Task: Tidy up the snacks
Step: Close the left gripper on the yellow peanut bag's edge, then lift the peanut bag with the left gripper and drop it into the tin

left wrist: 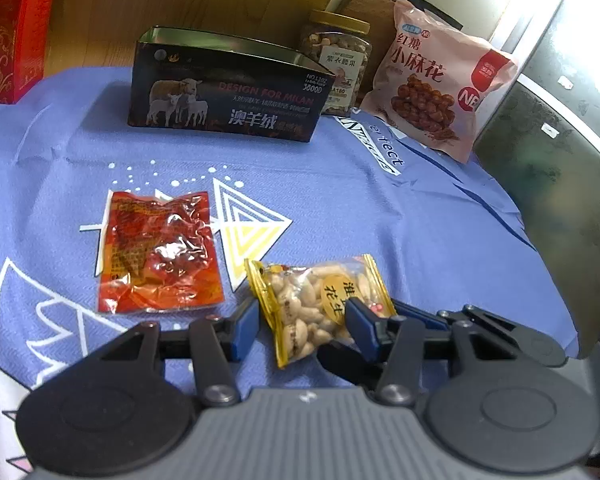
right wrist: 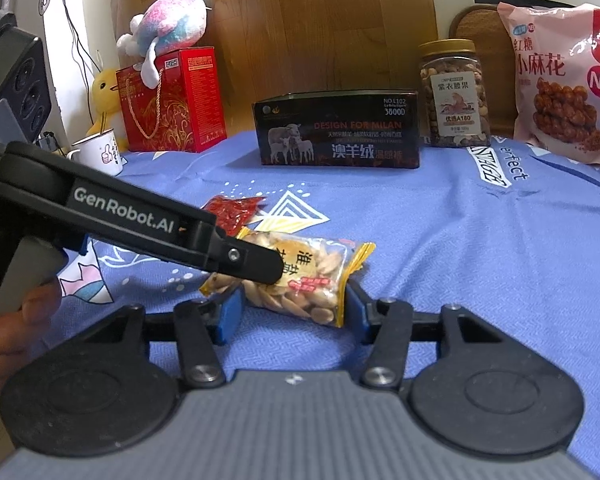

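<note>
The black tin (left wrist: 224, 92) stands open-topped at the back of the blue cloth (left wrist: 340, 208); its inside cannot be seen. A pink snack bag (left wrist: 440, 84) and a jar of nuts (right wrist: 454, 94) are set to its right. Nearer, a red packet (left wrist: 156, 252) lies flat. The peanut packet (left wrist: 320, 304) is bracketed by the spread left gripper (left wrist: 302, 326) and the spread right gripper (right wrist: 294, 312).

Open blue printed tablecloth (right wrist: 440, 240) spans mid-table; along the far edge stand a black rectangular tin (right wrist: 336, 132), clear nut jar (right wrist: 454, 96) and pink snack bag (right wrist: 564, 80).
</note>
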A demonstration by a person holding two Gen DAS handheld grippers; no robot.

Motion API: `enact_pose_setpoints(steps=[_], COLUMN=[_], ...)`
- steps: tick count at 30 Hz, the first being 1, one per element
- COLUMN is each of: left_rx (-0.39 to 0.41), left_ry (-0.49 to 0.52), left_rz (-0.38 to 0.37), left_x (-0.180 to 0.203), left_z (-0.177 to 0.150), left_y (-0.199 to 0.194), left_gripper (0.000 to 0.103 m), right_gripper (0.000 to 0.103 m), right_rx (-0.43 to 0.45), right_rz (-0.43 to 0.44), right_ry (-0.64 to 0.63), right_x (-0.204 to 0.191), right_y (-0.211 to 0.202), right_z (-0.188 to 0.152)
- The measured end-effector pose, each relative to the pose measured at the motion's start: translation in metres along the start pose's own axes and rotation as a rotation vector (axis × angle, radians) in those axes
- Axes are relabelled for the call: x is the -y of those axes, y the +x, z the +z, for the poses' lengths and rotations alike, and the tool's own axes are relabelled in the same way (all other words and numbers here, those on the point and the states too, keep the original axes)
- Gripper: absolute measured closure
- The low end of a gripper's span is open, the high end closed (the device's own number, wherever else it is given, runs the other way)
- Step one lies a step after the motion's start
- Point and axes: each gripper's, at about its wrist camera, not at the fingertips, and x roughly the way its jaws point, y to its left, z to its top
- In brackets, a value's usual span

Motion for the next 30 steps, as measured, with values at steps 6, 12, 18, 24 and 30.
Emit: enact_pose_setpoints(steps=[6, 12, 18, 24, 30], left_rx=[-0.005, 0.001, -0.008, -0.001, 0.025], left_ry=[0.011, 0.028, 0.032, 0.036, 0.040], left_rz=[0.017, 0.031, 0.037, 0.018, -0.035], left_x=[0.005, 0.008, 0.009, 0.010, 0.008], left_z=[0.001, -0.001, 0.001, -0.002, 0.003], left_y=[0.003, 0.004, 0.005, 0.004, -0.009], left_gripper=[0.054, 0.054, 0.054, 0.064, 0.068], right_gripper=[0.046, 0.046, 0.046, 0.048, 0.057], right_rx=[0.002, 0.005, 0.006, 0.012, 0.089], right_rz=[0.010, 0.018, 0.021, 0.017, -0.027], right_ry=[0.009, 0.018, 0.022, 0.023, -0.022], right_x=[0.002, 0.002, 0.003, 0.003, -0.006], right_y=[-0.001, -0.002, -0.002, -0.003, -0.013], right_z=[0.000, 0.000, 0.001, 0.000, -0.004])
